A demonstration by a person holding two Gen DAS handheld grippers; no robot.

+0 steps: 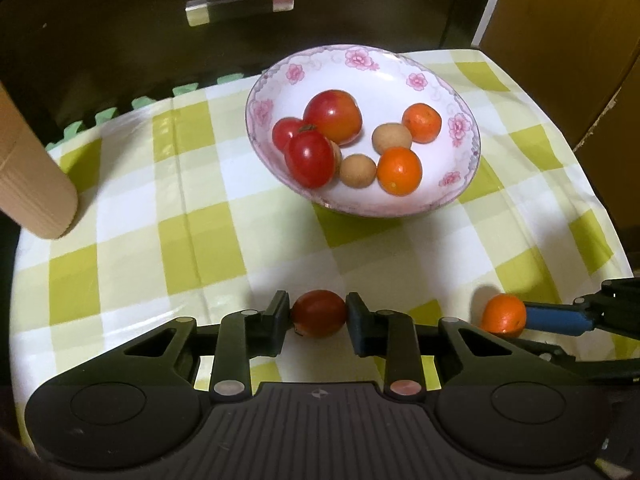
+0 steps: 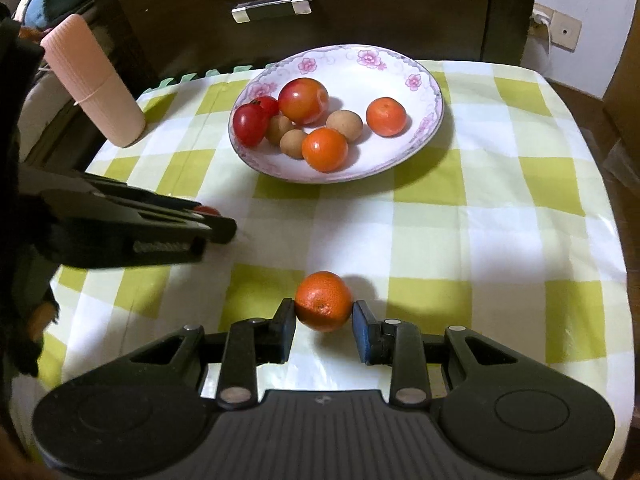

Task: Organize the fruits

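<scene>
Left wrist view: left gripper [image 1: 318, 314] clamps a small tomato [image 1: 319, 313] near the tablecloth's [image 1: 200, 220] front edge — soft, probably easily bruised. Right wrist view: right gripper [image 2: 323, 312] grips a tangerine [image 2: 323, 301] across its middle — bowl [image 2: 434, 114] waits near the back edge.

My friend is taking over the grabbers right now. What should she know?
Left hand-held gripper: shut on a small red tomato.
Right hand-held gripper: shut on a small orange.
Both fruits are low over the checked tablecloth, short of the flowered bowl.
Done: the bowl already holds three tomatoes, two oranges and some small brown fruits.
Left: put both held fruits in the bowl. I see no other loose fruit.
</scene>
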